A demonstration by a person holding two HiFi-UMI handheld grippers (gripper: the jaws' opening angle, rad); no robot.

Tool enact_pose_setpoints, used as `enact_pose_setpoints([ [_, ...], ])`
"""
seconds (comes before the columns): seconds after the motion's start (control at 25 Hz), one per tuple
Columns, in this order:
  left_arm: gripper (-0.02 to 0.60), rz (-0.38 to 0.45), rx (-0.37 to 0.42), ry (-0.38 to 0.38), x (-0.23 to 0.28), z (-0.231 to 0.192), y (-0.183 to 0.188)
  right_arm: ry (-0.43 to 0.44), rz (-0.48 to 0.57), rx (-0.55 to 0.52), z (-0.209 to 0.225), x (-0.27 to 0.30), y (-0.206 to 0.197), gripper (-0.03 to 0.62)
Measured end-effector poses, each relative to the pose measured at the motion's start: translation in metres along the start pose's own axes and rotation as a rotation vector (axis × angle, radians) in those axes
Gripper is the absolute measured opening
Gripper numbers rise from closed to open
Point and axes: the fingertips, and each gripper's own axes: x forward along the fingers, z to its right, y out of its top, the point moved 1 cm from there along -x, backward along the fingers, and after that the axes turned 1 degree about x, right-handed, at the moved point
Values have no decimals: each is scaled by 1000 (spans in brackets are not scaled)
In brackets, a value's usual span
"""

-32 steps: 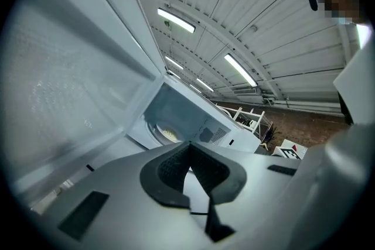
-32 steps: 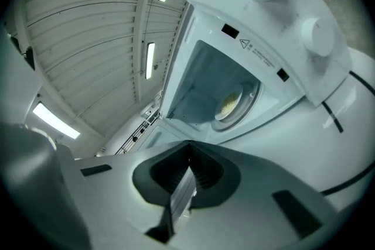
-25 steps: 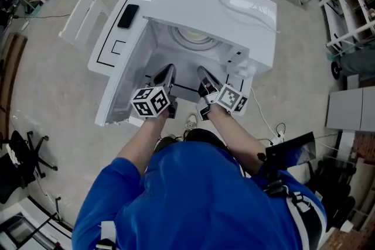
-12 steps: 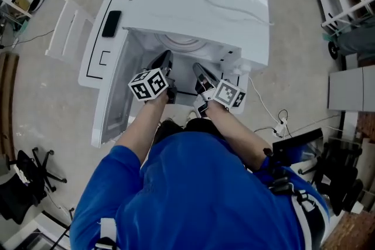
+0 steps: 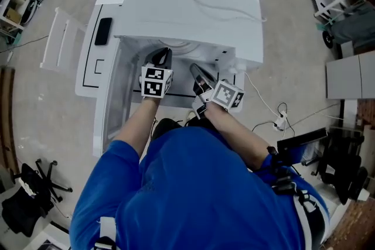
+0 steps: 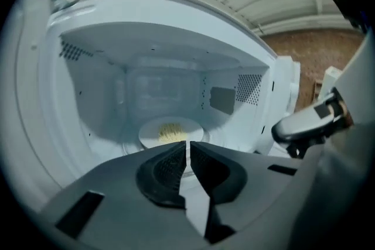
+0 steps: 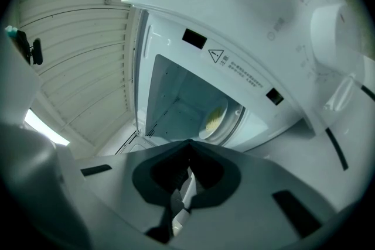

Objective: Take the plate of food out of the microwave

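Head view first: I've got the white microwave (image 5: 193, 9) in the upper middle of the frame, its door (image 5: 110, 102) swung open toward the left, and both tools up at the mouth of the cavity. My left gripper (image 5: 162, 57) sits just left of centre, pointing into the opening. The right gripper (image 5: 197, 71) is just beside it on the right, near the front edge. Over to the left gripper view: I'm looking straight into the cavity, and the plate (image 6: 149, 134) is on the oven floor, low centre of the frame, with a small yellow heap of food (image 6: 170, 133) on it. Those jaws are drawn together, only a hairline slit between the tips, nothing in them, and the plate lies beyond them, untouched. In the right gripper view the picture is tilted. The plate shows as a pale disc right of centre, inside the cavity, and these jaws are pressed together on nothing
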Motion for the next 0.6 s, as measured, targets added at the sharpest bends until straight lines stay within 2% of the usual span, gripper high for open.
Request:
enact_pose_setpoints([
  [0.16, 12, -69, 366, -2, 13, 8, -3, 5, 6, -2, 0, -3, 2, -5],
  [0.24, 58, -110, 492, -6, 20, 11, -5, 4, 14, -2, 2, -5, 5, -5],
  [0.36, 101, -160, 590, -13, 30, 11, -10, 3, 23, 3, 4, -9, 8, -5],
  [0.48, 106, -186, 667, -17, 35, 11, -11, 2, 33, 4, 6, -13, 11, -5],
  [0.6, 107, -209, 797, -40, 40, 18, -12, 0, 43, 10, 7, -15, 14, -5],
])
